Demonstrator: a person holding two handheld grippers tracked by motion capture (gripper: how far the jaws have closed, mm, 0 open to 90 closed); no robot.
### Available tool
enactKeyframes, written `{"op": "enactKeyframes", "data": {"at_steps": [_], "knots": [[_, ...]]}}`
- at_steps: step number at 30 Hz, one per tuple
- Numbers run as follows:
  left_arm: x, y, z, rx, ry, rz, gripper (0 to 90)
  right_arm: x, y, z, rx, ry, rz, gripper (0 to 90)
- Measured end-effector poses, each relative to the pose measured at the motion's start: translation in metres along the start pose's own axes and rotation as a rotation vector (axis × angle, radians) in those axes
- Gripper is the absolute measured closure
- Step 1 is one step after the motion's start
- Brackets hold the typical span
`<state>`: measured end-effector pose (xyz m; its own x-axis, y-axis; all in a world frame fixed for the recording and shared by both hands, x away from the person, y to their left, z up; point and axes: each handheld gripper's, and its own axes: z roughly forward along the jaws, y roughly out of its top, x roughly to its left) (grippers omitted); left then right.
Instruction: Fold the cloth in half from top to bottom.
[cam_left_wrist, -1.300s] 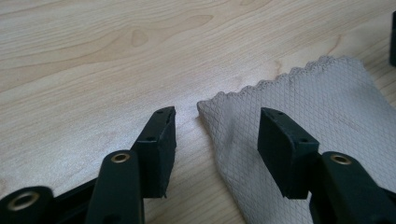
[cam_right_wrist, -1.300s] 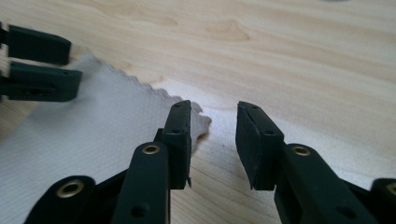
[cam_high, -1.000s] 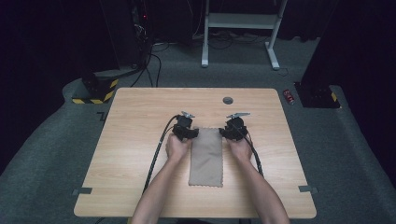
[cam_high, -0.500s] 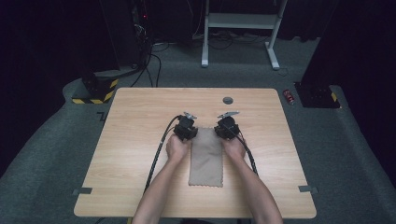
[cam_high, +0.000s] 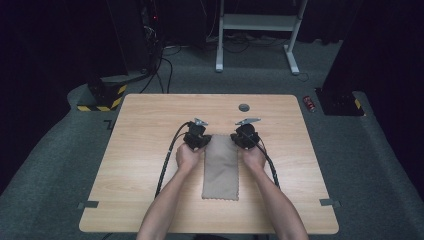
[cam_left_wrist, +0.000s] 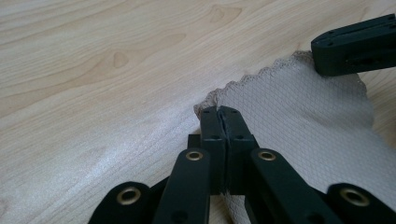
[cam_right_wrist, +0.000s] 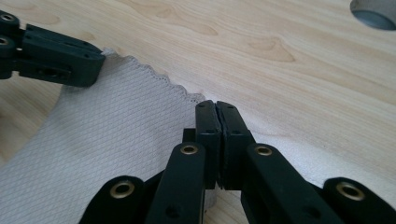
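A beige waffle-weave cloth lies flat as a long strip on the wooden table, between the person's hands. My left gripper sits at its far left corner and my right gripper at its far right corner. In the left gripper view the jaws have just been closing and now pinch the scalloped edge of the cloth. In the right gripper view the jaws have likewise just closed on the cloth. Each view shows the other gripper's jaw on the opposite corner.
A round grey cable hole lies in the table beyond the grippers. Cables trail back along both forearms. On the floor are a red can, a yellow-black striped base and a white desk frame.
Both pairs of jaws have closed onto the cloth's far corners. The right gripper has shifted slightly left toward the cloth; the left hand has stayed put.
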<state>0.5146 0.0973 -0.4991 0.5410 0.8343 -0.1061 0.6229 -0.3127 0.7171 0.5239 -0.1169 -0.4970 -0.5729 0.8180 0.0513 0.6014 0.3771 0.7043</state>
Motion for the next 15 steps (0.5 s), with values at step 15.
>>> {"op": "enactKeyframes", "data": {"at_steps": [15], "knots": [[0.0, -0.002, -0.026, -0.059, -0.06, 0.028, 88.7, 0.006, 0.001, -0.021, -0.049, 0.036, -0.029, 88.4]]}}
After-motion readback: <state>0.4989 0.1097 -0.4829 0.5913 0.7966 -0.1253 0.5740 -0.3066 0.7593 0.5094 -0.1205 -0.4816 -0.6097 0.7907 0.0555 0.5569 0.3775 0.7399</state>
